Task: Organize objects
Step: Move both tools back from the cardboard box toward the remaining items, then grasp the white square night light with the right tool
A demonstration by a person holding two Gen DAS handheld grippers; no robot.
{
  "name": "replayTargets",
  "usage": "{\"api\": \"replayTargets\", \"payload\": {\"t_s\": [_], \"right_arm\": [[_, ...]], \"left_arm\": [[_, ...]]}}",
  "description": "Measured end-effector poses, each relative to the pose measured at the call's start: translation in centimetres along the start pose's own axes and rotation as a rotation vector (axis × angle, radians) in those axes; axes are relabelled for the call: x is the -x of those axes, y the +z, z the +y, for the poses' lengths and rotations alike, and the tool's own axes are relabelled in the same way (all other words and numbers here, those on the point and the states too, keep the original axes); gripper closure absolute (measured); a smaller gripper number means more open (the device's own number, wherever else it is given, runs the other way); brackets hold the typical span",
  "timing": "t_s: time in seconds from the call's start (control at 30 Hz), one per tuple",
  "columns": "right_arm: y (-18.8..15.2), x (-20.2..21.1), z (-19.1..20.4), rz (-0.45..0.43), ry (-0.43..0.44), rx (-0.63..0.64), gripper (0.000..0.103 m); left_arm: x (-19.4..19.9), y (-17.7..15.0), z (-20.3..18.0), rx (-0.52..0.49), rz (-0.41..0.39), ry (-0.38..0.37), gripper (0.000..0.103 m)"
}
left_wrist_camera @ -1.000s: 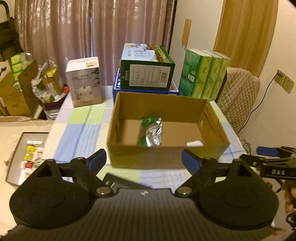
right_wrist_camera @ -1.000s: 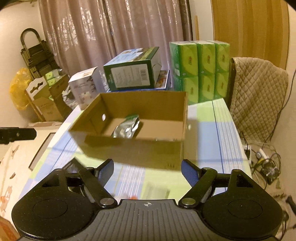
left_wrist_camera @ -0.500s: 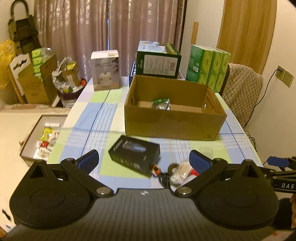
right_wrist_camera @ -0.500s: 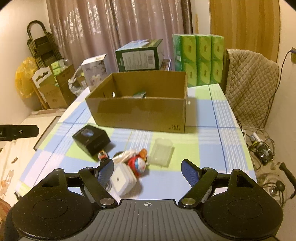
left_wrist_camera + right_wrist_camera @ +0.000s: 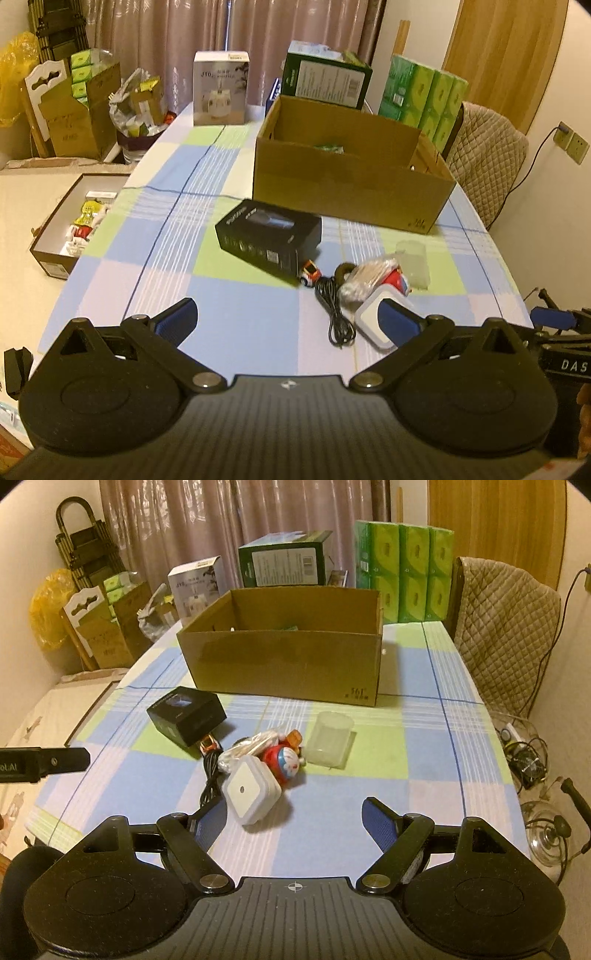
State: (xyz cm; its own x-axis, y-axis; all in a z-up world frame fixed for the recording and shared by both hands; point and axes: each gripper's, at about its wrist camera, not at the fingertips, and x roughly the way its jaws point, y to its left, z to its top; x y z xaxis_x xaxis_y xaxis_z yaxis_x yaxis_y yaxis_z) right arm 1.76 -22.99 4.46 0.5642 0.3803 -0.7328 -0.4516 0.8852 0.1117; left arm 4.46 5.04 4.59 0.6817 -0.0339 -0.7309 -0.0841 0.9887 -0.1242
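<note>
An open cardboard box (image 5: pixel 351 184) (image 5: pixel 288 664) stands mid-table with a green packet (image 5: pixel 330 148) inside. In front of it lie a black box (image 5: pixel 268 236) (image 5: pixel 186 714), a small toy car (image 5: pixel 309 273), a black cable (image 5: pixel 334 314) (image 5: pixel 210 775), a white square device (image 5: pixel 251 788) (image 5: pixel 369 321), a red round toy (image 5: pixel 282 760), a bagged item (image 5: pixel 365 277) and a clear plastic cup (image 5: pixel 330 744) (image 5: pixel 413 263). My left gripper (image 5: pixel 286 321) and right gripper (image 5: pixel 293 818) are both open and empty, held near the table's front edge.
White carton (image 5: pixel 220 92), dark green carton (image 5: pixel 327 79) and green tissue packs (image 5: pixel 424 96) stand behind the box. A padded chair (image 5: pixel 506 627) is on the right. A floor tray of small items (image 5: pixel 74 225) and cartons (image 5: pixel 70 110) are left. Cables lie on the floor (image 5: pixel 528 760).
Both grippers have pulled back from the cardboard box toward the table's front edge. The loose items in front of the box have come into view. Both stay open.
</note>
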Motion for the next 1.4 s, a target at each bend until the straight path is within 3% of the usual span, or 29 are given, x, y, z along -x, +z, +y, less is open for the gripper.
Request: {"api": "replayTargets", "payload": {"t_s": [0.6, 1.07, 1.4], "right_arm": [[-0.6, -2.4, 0.6, -0.002, -0.029, 0.059, 0.026], [-3.1, -7.1, 3.8, -0.019, -0.048, 0.349, 0.026], [-4.2, -11.4, 5.3, 0.013, -0.079, 0.462, 0.026]], "left_arm": [[-2.6, -1.0, 0.2, -0.055, 0.008, 0.038, 0.001], [-7.2, -1.0, 0.2, -0.12, 0.106, 0.009, 0.001], [-10.6, -0.7, 0.7, -0.115, 0.159, -0.016, 0.001]]}}
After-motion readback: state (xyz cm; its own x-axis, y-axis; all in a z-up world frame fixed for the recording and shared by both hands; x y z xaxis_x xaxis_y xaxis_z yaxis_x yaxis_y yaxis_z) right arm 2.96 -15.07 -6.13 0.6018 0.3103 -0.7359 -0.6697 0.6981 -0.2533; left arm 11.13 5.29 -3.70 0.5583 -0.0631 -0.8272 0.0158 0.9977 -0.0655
